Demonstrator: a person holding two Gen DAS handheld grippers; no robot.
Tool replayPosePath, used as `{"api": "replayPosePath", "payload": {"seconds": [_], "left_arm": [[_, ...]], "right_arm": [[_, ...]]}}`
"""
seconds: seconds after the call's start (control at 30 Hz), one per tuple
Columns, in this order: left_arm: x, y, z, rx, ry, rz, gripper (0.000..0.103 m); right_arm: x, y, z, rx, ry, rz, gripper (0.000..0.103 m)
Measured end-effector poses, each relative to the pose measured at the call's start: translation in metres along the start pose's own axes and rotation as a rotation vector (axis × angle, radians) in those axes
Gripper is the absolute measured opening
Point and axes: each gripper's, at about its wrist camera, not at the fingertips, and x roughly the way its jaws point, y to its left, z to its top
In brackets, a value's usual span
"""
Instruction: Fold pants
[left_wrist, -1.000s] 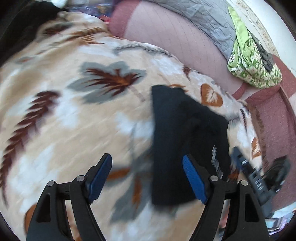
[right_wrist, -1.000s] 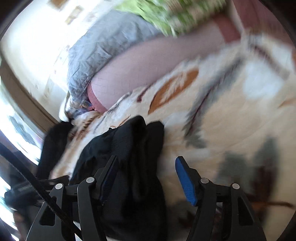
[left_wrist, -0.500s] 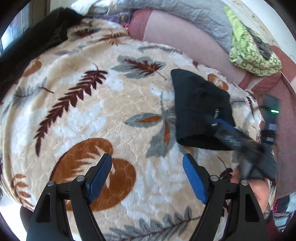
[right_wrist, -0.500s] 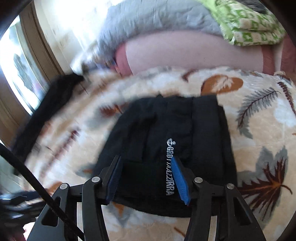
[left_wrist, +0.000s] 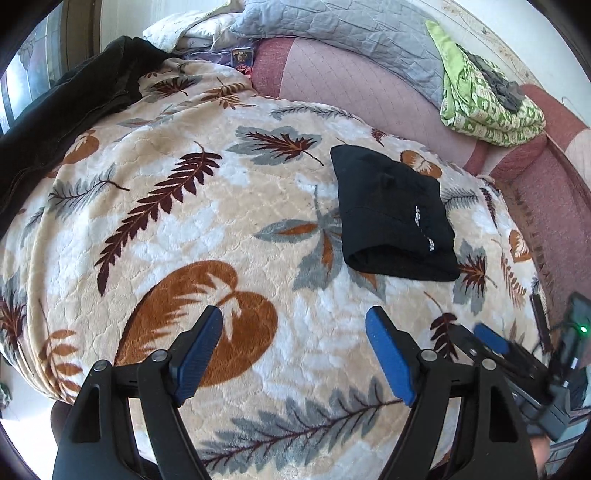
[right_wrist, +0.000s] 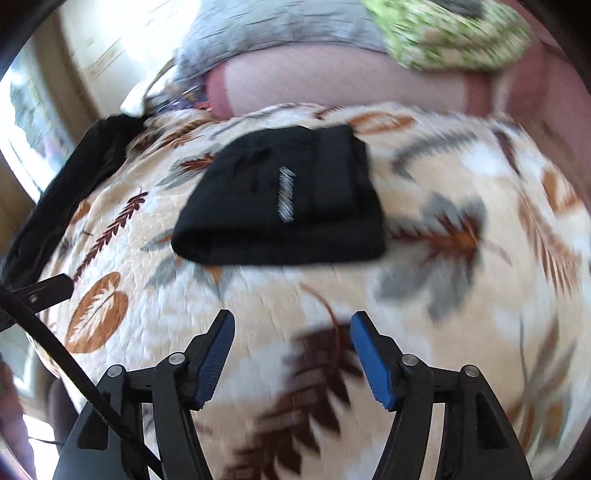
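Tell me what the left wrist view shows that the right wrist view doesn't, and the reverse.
Only the left wrist view shows the right tongs, open and empty at its lower right edge, and its own left tongs, also open. Only the right wrist view shows a black cable crossing its lower left. Both show the folded black pants on the leaf-print blanket and the green patterned cloth.

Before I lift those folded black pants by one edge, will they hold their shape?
Probably not. The pants are soft cloth in loose stacked layers, so they would likely droop and unfold. On the plush blanket, a push would probably bunch them rather than slide them.
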Motion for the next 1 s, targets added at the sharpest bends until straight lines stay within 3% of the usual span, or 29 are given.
{"api": "replayPosePath", "payload": {"seconds": [0.17, 0.33, 0.63, 1.0], "left_arm": [[-0.006, -0.007, -0.009, 0.046, -0.025, 0.026, 0.079], [-0.013, -0.01, -0.014, 0.066, -0.041, 0.033, 0.079], [-0.018, -0.007, -0.019, 0.061, -0.041, 0.03, 0.079], [-0.031, -0.008, -0.026, 0.059, -0.062, 0.034, 0.079]], "right_arm": [[-0.014, -0.014, -0.022, 0.085, 0.021, -0.022, 0.075], [-0.017, -0.007, -0.023, 0.06, 0.018, -0.058, 0.077], [-0.012, 0.021, -0.034, -0.017, 0.046, -0.054, 0.08], [-0.015, 0.025, -0.048, -0.021, 0.071, -0.053, 0.081]]}}
